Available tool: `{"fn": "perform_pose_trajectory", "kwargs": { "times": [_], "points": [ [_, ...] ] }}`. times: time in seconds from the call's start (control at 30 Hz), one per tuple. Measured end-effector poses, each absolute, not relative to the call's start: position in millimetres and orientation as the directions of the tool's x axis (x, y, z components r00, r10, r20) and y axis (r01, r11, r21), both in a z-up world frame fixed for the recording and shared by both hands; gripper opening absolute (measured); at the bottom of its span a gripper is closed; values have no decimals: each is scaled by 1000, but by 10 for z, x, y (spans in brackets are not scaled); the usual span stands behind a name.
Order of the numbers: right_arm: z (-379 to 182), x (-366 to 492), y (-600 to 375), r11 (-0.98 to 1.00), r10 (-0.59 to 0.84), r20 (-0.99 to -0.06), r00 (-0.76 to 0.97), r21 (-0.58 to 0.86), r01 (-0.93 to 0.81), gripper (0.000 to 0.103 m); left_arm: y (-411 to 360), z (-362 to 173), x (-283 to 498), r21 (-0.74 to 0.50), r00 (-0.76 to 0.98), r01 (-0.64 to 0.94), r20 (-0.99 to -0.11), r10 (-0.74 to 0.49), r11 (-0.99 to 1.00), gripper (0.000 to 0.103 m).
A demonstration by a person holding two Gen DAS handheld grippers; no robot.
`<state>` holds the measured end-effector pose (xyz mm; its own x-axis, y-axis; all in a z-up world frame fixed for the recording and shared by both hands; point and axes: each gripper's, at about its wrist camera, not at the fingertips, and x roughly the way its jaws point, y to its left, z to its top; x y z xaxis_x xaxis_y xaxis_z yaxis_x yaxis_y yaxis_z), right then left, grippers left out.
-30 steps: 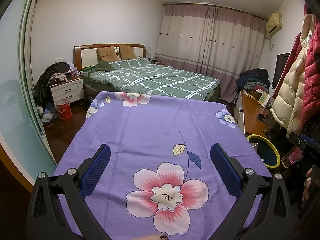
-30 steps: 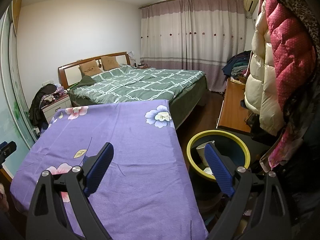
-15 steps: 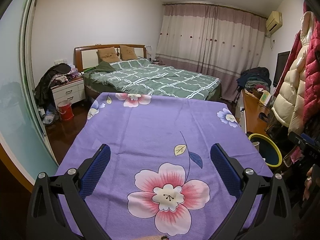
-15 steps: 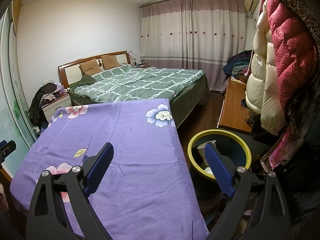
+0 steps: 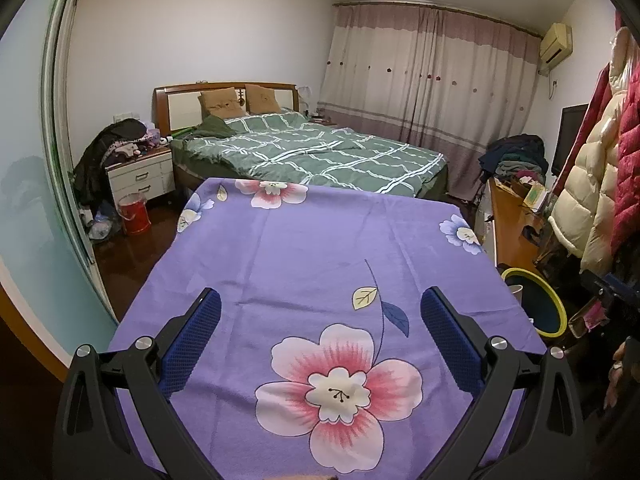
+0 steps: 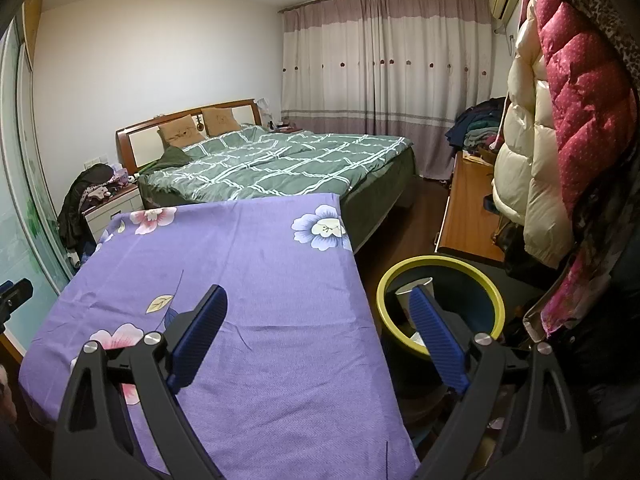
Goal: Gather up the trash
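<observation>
The right gripper's right finger (image 6: 436, 336) blocks part of the white cup (image 6: 414, 286) inside the yellow-rimmed bin (image 6: 440, 264), so whatever else sits in there can't be made out. In the left wrist view the same bin (image 5: 554, 304) is half hidden behind the purple floral cloth (image 5: 320, 248). The stuff piled on the nightstand (image 5: 140, 172) is too small to identify.

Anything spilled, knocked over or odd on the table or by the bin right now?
Nothing stands out. The purple flowered tablecloth lies flat, and the yellow-rimmed bin stands upright beside the table with a white paper cup inside. Both claws are open.
</observation>
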<state>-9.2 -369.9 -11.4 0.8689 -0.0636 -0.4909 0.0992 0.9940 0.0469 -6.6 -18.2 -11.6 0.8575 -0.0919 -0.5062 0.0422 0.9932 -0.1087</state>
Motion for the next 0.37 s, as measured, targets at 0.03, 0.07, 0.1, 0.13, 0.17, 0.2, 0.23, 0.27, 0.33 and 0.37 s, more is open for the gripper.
{"fn": "perform_pose_trajectory", "kwargs": {
  "times": [0.03,0.07,0.1,0.13,0.17,0.2,0.23,0.27,0.33,0.37],
  "points": [
    [-120,-88,-3695,994,-64,-491,869,47,100,88,-183,-107,-66,-110,862,46,-498,-95,993,98],
    [-125,-73,-3708,994,-66,-492,868,46,101,88,-182,-97,-57,-108,867,45,-490,-92,993,98],
    [-125,-66,-3705,994,-68,-493,867,43,102,88,-187,-83,-28,-103,869,42,-488,-87,994,98],
    [-125,-38,-3721,994,-67,-494,867,43,102,88,-189,-77,12,-100,867,41,-490,-85,994,98],
    [-122,-6,-3729,994,-65,-495,866,46,101,88,-180,-86,102,-100,858,44,-506,-89,994,98],
    [-122,37,-3730,994,-63,-495,867,48,100,90,-179,-98,176,-101,850,51,-517,-97,994,98],
    [-131,99,-3725,994,-63,-497,866,48,100,90,-174,-114,254,-102,843,60,-527,-105,993,98],
    [-140,172,-3718,994,-63,-502,863,46,100,90,-169,-145,376,-94,836,59,-539,-100,994,98],
    [-197,381,-3697,994,-46,-520,853,61,91,91,-169,-199,557,-82,830,53,-551,-89,995,98],
    [-234,484,-3684,994,-39,-530,847,69,90,92,-159,-276,734,-76,820,52,-565,-86,996,98]
  ]
}}
